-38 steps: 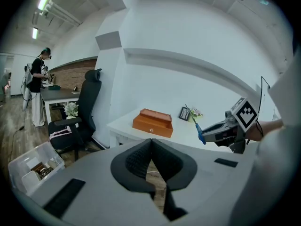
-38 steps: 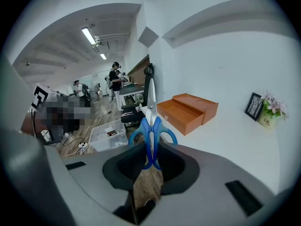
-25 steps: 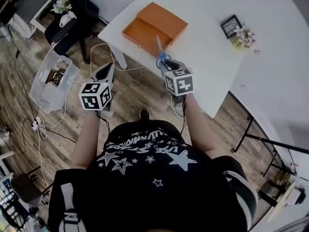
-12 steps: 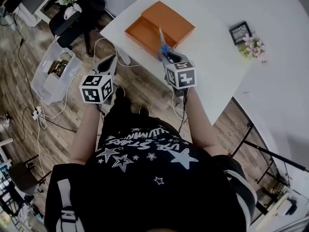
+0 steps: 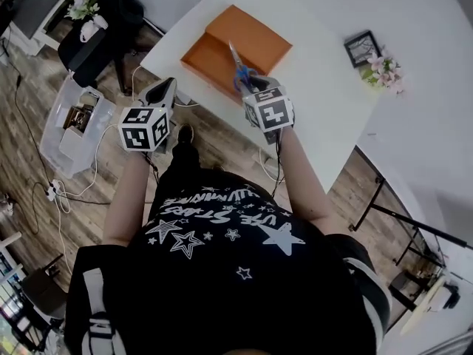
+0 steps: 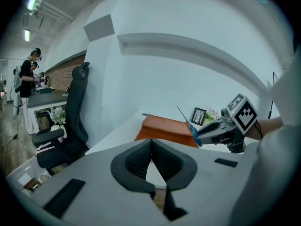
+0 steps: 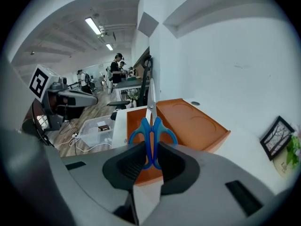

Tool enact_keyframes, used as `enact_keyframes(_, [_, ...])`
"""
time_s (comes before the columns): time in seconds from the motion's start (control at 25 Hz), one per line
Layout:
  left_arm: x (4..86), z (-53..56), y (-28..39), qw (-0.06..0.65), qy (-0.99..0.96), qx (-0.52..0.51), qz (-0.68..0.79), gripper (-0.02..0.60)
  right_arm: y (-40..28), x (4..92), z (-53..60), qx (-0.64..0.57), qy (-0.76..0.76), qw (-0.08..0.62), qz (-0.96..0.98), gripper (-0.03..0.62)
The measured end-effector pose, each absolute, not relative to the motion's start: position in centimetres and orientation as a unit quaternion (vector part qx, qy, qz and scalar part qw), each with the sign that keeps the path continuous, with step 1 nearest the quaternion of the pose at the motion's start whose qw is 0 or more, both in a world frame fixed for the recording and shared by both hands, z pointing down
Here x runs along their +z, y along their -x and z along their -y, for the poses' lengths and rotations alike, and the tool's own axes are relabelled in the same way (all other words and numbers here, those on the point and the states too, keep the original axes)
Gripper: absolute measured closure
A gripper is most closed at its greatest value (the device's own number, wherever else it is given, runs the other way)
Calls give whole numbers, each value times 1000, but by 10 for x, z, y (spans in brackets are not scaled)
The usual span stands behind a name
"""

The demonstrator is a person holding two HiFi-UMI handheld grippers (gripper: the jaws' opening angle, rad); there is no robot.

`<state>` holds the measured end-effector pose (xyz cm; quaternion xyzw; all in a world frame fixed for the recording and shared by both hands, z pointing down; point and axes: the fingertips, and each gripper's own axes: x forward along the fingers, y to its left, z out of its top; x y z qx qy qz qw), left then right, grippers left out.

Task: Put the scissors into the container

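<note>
Blue-handled scissors [image 5: 237, 71] stand blades-up in my right gripper [image 5: 250, 89], which is shut on their handles [image 7: 151, 136]. The blades [image 7: 151, 103] point at the orange container [image 5: 238, 44] on the white table's near corner, and their tip overlaps its open tray [image 7: 137, 126]. The lid part [image 7: 193, 121] with round recesses lies beside the tray. My left gripper [image 5: 162, 93] hangs left of the table over the floor, its jaws shut with nothing between them [image 6: 151, 147]. From the left gripper view, the right gripper [image 6: 225, 129] and scissors [image 6: 190, 124] show in front of the container [image 6: 162, 128].
A white table [image 5: 325, 102] carries a small picture frame [image 5: 360, 41] and pink flowers [image 5: 381, 62] at its right. A clear plastic bin [image 5: 72, 123] and cables [image 5: 96, 176] lie on the wooden floor, with a black office chair [image 5: 92, 46] behind. People work in the background [image 7: 115, 72].
My right gripper has carried the scissors forward, so the blade tip now overlaps the orange container. The left gripper has edged a little closer to the table's corner.
</note>
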<state>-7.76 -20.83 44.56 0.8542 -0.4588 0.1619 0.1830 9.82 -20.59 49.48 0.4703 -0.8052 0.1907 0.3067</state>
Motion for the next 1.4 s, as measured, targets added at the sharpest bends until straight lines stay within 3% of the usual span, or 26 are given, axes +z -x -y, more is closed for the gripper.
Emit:
enact_keyframes(0.8, [458, 352, 95, 201, -894, 172, 362, 561, -47, 544, 266, 188, -369, 550, 725, 508])
enact_keyframes(1.4, [473, 385, 101, 210, -905, 184, 322, 561, -43, 580, 277, 226, -332, 626, 668, 508])
